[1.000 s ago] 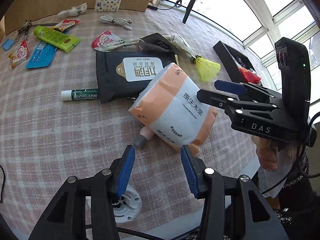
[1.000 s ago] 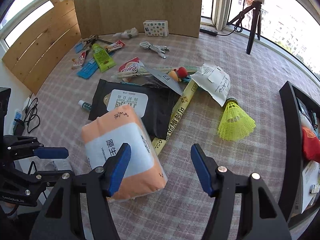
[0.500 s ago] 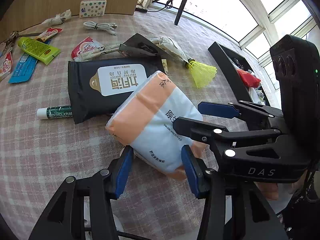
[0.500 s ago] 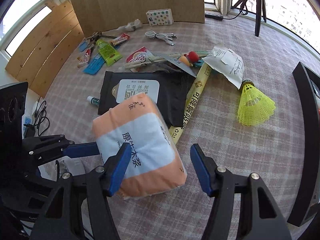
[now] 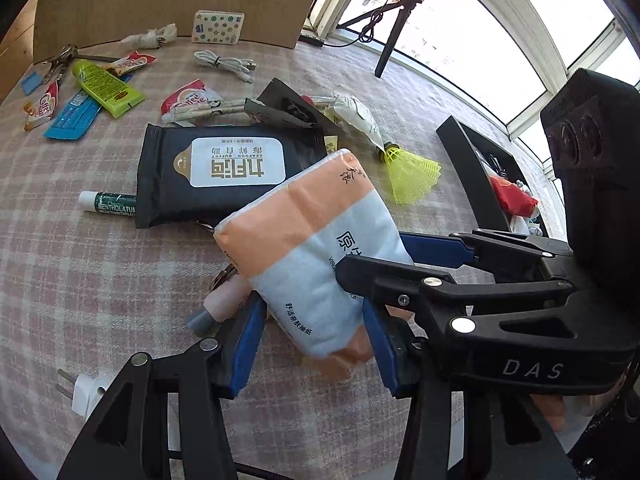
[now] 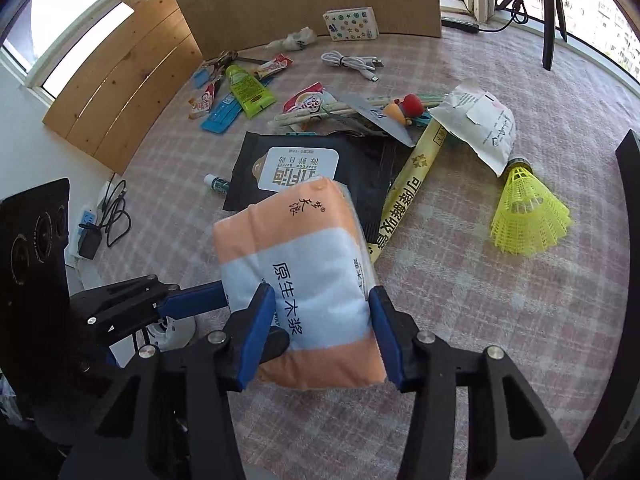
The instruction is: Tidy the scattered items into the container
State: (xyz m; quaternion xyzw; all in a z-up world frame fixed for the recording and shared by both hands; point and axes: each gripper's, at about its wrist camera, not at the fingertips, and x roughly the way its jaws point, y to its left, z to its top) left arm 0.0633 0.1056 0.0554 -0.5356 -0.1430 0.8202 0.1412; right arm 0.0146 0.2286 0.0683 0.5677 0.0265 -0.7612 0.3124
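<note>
An orange and pale blue tissue pack [image 5: 316, 252] is gripped from two sides and tilted up off the checked tablecloth. My left gripper [image 5: 310, 336] is shut on its near end. My right gripper [image 6: 320, 328] is shut on the pack [image 6: 296, 276] from the other side, and it shows in the left wrist view [image 5: 404, 256] reaching in from the right. The black container [image 5: 476, 184] stands at the right with a red item inside; its wall edge [image 6: 630, 184] shows in the right wrist view.
A black wet-wipe pack [image 5: 224, 168] lies behind the tissues, with a lip balm stick [image 5: 108, 202], a yellow shuttlecock [image 5: 412, 172], a white cable [image 5: 224, 64], a green tube [image 5: 106, 88], sachets and a spotted box [image 5: 218, 28]. A pink tube [image 5: 218, 304] lies under the tissue pack.
Both grippers have moved in around the tissue pack and closed on it. The pack has tilted up off the cloth.
</note>
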